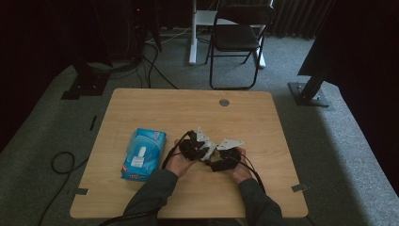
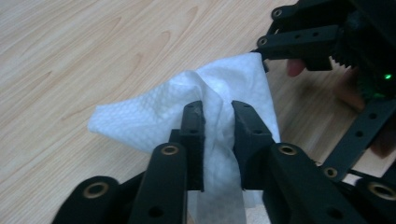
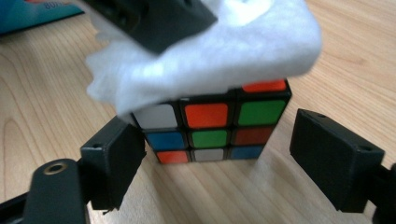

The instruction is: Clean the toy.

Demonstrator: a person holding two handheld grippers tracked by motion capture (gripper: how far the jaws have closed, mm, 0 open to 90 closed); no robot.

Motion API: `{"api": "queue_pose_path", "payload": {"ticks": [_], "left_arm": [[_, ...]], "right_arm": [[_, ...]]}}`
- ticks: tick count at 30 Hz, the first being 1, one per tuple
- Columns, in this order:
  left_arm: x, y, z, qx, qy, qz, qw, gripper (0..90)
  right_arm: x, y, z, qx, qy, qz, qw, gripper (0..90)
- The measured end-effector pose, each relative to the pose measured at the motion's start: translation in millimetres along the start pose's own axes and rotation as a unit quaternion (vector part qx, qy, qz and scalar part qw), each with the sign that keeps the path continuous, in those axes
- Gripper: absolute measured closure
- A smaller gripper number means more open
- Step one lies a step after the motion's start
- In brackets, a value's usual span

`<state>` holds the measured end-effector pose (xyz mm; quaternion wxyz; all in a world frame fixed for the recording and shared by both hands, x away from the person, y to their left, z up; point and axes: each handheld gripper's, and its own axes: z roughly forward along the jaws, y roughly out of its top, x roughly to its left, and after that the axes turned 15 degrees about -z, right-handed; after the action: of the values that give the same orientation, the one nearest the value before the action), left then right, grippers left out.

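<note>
My left gripper (image 2: 218, 112) is shut on a white wet wipe (image 2: 140, 121), which is bunched between its pads and hangs below them. In the right gripper view the wipe (image 3: 224, 51) is draped over the top of a Rubik's cube (image 3: 208, 116) standing on the wooden table (image 3: 56, 93). The cube sits between the jaws of my right gripper (image 3: 217, 140). Its left pad is at the cube's edge and a sliver of table shows beside the right pad. In the high view the left gripper (image 1: 200, 146) and right gripper (image 1: 223, 157) meet near the table's front middle.
A blue pack of wet wipes (image 1: 143, 154) lies left of my hands on the table (image 1: 188, 108). A round grommet (image 1: 224, 102) sits near the far edge. Behind the table stand a folding chair (image 1: 237, 37) and dark stands on grey carpet.
</note>
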<state>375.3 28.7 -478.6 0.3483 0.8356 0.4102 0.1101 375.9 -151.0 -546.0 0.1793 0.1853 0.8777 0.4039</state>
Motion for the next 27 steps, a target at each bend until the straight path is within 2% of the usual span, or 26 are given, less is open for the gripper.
{"api": "queue_pose_path", "payload": {"ticks": [8, 10, 13, 16, 19, 23, 27], "left_arm": [[4.3, 1.8, 1.2, 0.000, -0.003, -0.014, 0.9999, 84.0], [4.9, 1.6, 1.2, 0.000, -0.005, -0.016, 0.9998, 84.3], [4.5, 1.3, 1.2, -0.001, -0.004, -0.017, 0.9998, 84.2], [4.2, 0.9, 1.3, -0.003, -0.004, -0.021, 0.9998, 84.2], [0.7, -0.1, 0.5, -0.003, 0.003, -0.018, 0.9998, 84.2], [-4.2, -0.5, 0.5, -0.002, -0.007, -0.008, 0.9999, 84.1], [-3.7, 1.2, 3.4, -0.008, -0.015, -0.013, 0.9998, 84.1]], "right_arm": [[1.9, 2.8, 3.9, 0.007, 0.009, -0.009, 0.9999, 14.2], [2.5, 5.0, 6.4, 0.008, 0.006, -0.012, 0.9999, 16.5], [2.5, 6.8, 8.2, 0.004, -0.002, -0.010, 0.9999, 24.4], [0.3, 6.7, 8.0, -0.006, 0.003, -0.002, 1.0000, 31.7], [2.3, 7.2, 8.1, -0.005, -0.002, -0.010, 0.9999, 32.1], [3.3, 7.0, 7.7, -0.003, -0.003, -0.015, 0.9999, 32.5], [4.8, 6.7, 7.0, -0.001, -0.008, -0.019, 0.9998, 33.5]]}}
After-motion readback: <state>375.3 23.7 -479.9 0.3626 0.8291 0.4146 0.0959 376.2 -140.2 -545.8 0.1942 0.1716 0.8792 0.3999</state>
